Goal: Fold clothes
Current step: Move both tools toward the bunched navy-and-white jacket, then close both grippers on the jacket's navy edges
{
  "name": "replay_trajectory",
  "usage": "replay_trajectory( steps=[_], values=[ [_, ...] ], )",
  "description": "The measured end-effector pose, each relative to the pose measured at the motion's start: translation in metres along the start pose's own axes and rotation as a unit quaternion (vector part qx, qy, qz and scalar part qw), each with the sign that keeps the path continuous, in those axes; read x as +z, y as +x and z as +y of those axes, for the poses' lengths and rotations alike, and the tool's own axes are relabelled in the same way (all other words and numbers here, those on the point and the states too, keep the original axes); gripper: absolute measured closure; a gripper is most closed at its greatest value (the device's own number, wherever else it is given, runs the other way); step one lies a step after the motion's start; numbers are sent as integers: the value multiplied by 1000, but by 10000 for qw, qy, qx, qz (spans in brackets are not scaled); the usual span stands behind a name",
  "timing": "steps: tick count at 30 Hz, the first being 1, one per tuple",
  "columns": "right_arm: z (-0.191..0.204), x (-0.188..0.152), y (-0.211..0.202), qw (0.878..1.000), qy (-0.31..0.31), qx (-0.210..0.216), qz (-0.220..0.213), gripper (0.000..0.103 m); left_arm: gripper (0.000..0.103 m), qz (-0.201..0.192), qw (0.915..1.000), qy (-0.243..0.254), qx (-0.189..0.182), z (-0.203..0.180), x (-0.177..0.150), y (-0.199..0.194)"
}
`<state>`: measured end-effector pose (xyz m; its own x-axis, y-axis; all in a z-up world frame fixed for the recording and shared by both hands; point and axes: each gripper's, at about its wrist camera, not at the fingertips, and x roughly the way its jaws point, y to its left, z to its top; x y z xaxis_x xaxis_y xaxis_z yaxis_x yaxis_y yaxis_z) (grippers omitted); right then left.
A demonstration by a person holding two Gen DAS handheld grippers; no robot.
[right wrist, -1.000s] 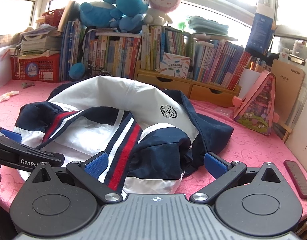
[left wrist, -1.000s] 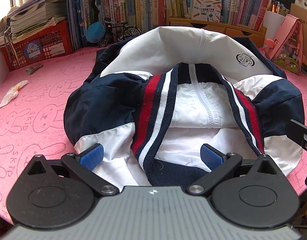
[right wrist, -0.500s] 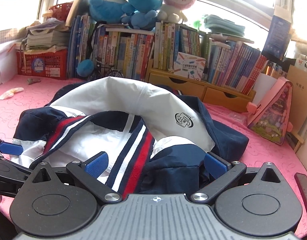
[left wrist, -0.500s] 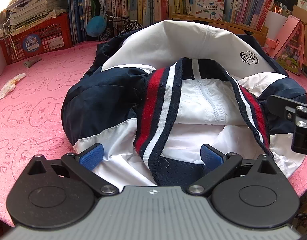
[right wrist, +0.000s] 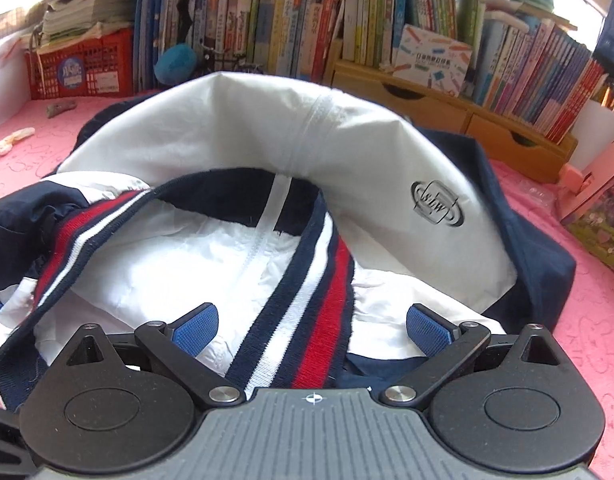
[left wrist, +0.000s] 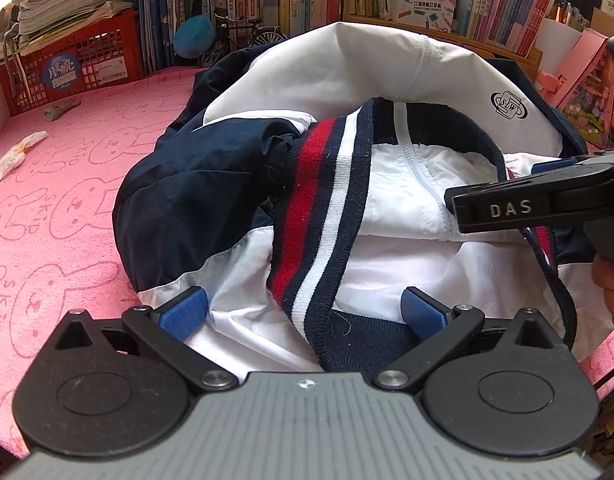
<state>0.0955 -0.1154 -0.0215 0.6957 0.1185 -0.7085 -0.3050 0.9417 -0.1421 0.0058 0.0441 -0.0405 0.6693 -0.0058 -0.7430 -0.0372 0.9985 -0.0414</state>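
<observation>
A crumpled navy and white jacket with a red, white and navy striped hem band lies heaped on a pink cloth-covered table. My left gripper is open, its blue pads straddling the near end of the striped band and white fabric. My right gripper is open too, low over the band's right side with the stripes between its fingers. In the left wrist view the right gripper's black finger reaches in from the right over the white lining, with a hand behind it.
A shelf of books and wooden drawers line the far edge. A red basket with papers stands back left. A pink house-shaped box sits at the right. A crumpled wrapper and a small grey object lie on the left.
My right gripper has come down and to the left, from beside the heap to right over the striped band. The left gripper has edged closer to the jacket. Both stayed open.
</observation>
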Motion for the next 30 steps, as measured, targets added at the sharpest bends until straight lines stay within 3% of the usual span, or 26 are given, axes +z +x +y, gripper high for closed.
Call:
replay_trajectory(
  steps=[2, 8, 13, 18, 20, 22, 24, 30],
  values=[
    [-3, -2, 14, 9998, 42, -137, 127, 8, 0, -43, 10000, -39, -29, 3, 0, -4],
    [-34, -14, 0, 9974, 371, -608, -83, 57, 0, -406, 9987, -266, -146, 13, 11, -19],
    [-55, -36, -32, 9951, 588, -731, -316, 75, 0, -660, 9962, 413, 397, -11, 21, -1],
    [-69, -59, -64, 9894, 526, -1195, -638, 78, 0, -882, 9853, 842, 1199, -16, 12, 22],
    [-76, -73, -77, 9860, 557, -1367, -775, 72, 0, -1059, 9795, 930, 1442, -14, 6, 25],
    [-83, -89, -86, 9834, 583, -1469, -890, 59, 0, -1192, 9746, 972, 1629, -10, -1, 27],
    [-83, -102, -86, 9832, 482, -1542, -848, 54, 0, -1078, 9794, 762, 1531, 0, -6, 31],
    [-70, -128, -82, 9809, 442, -1718, -803, 53, 0, -932, 9899, -195, 1053, 22, -7, 31]
  ],
)
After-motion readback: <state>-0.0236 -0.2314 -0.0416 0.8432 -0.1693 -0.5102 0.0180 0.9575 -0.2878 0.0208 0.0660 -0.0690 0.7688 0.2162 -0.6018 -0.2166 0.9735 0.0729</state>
